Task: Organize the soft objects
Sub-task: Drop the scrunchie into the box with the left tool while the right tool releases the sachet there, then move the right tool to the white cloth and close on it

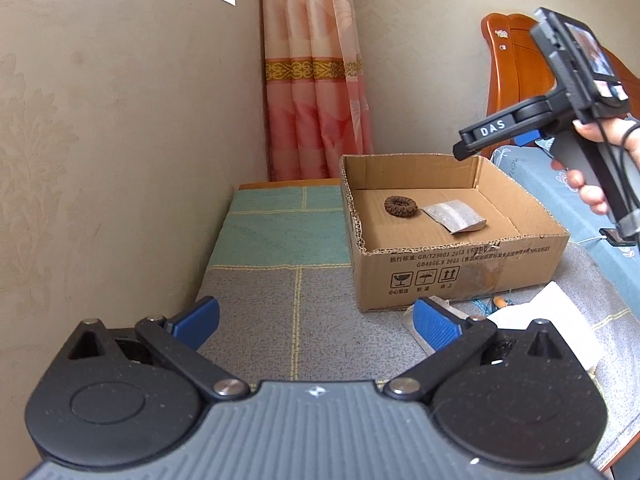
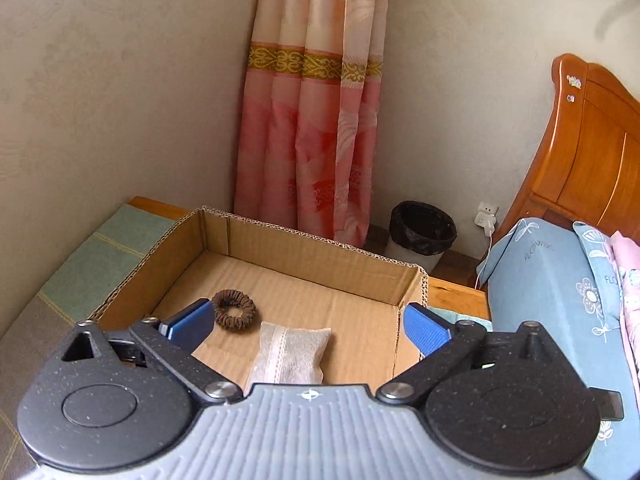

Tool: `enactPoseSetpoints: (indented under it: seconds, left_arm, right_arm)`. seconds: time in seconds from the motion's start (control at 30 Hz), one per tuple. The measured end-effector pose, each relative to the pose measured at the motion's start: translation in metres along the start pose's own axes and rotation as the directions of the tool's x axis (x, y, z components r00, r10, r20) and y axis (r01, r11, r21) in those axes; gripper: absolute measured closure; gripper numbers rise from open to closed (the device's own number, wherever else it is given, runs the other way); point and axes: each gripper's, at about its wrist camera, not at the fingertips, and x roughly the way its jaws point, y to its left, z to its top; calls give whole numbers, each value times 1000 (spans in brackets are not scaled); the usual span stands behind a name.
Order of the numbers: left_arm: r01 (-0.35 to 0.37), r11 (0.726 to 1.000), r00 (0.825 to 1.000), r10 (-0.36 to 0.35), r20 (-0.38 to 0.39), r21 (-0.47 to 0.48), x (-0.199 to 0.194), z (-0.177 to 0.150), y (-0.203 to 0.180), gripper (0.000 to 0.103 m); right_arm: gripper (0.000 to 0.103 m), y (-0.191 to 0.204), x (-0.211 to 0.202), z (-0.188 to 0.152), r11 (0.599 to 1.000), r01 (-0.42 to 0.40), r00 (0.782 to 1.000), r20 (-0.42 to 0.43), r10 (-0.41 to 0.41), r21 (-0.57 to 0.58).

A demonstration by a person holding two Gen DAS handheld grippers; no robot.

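Cardboard box (image 1: 460, 276), open-topped and brown, holds two soft things: one brown ruffled hair scrunchie (image 1: 400, 205) and, just right of it, one grey lace-striped fabric pouch (image 1: 456, 217), long axis slanting toward the near-right wall. Left tool (image 1: 316, 330) gapes empty before the box.

From the right wrist, right tool (image 2: 306, 330) hangs wide apart above the box, empty, pouch (image 2: 290, 354) below pointing away.

white sheet (image 1: 548, 320) partly behind left gripper (image 1: 316, 322)

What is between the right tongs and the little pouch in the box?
Nothing visible. The right tongs hang open above the cardboard box, and the pouch lies on the box floor just below them, beside the brown scrunchie. No wall or object is in between.
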Motion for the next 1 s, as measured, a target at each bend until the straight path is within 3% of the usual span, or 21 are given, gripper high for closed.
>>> enactPoseSetpoints:
  seconds: [0.43, 1.0]
  left_arm:
    - [34, 999, 999, -34, -5, 13, -10, -9, -6, 1]
    - [98, 994, 994, -96, -49, 52, -8, -20, -29, 1]
  right_arm:
    - [0, -1, -54, -42, 1000, -15, 1000, -6, 15, 23]
    - [0, -18, -99, -142, 996, 14, 999, -37, -11, 86]
